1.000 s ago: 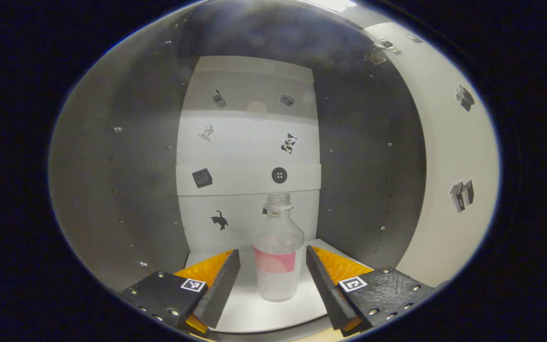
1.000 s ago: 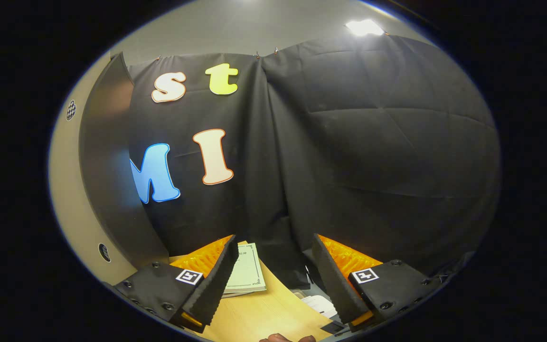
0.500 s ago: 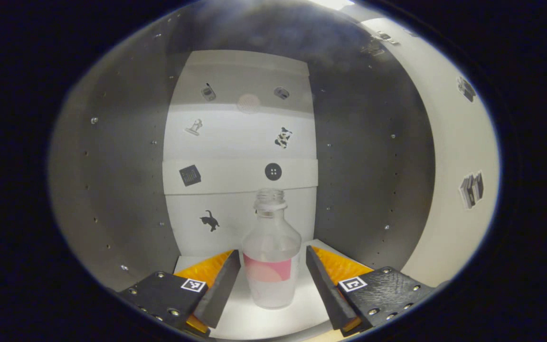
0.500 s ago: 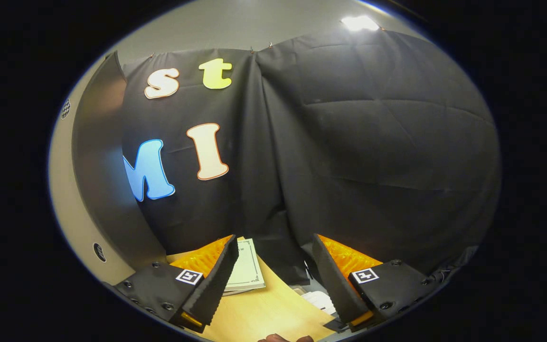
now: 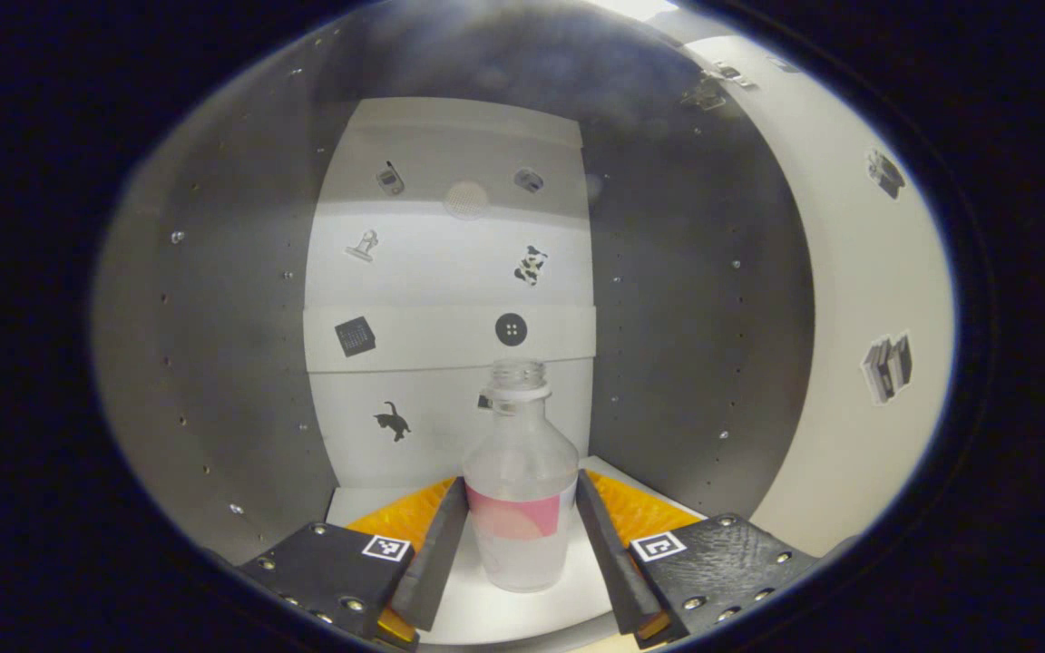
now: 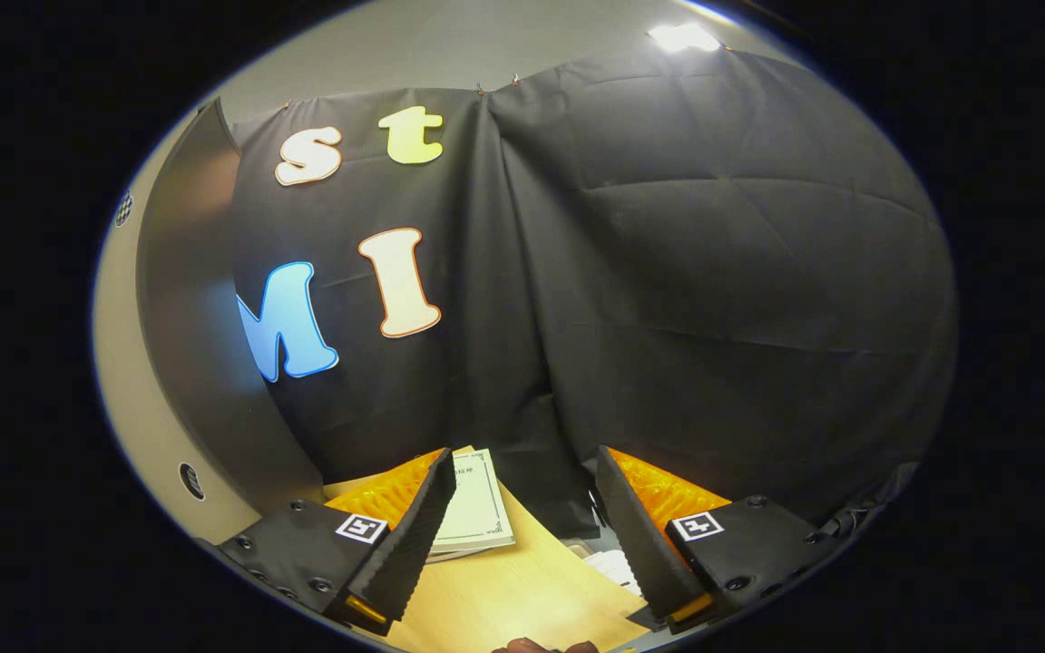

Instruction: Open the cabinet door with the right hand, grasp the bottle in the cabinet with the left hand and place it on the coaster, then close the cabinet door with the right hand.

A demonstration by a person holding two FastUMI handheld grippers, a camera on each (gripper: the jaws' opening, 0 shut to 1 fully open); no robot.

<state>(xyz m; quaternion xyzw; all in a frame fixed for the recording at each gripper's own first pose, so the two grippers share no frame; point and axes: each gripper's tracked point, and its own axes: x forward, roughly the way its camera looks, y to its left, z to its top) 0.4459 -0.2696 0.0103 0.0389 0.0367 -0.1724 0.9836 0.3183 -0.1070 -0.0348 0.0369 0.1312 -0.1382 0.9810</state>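
A clear, uncapped bottle (image 5: 521, 453) with a pink label stands upright on the white cabinet floor (image 5: 486, 618). In the left gripper view my left gripper (image 5: 521, 479) reaches into the cabinet, and both fingertips touch the bottle's sides at label height. The open cabinet door (image 5: 867, 272) stands at the right, with its hinge at the top. In the right gripper view my right gripper (image 6: 522, 464) is open and holds nothing, above a wooden table (image 6: 513, 599). That door's edge (image 6: 182, 317) rises at the left of this view.
The cabinet's grey side walls (image 5: 223, 363) close in on both sides of the bottle, and a white back panel (image 5: 450, 272) carries small stickers. A pale booklet (image 6: 479, 508) lies on the table just beyond my right gripper. A fingertip (image 6: 541, 646) shows at the bottom edge.
My left gripper's fingers have moved in from either side of the bottle until they touch it. The right gripper has barely shifted and stays open.
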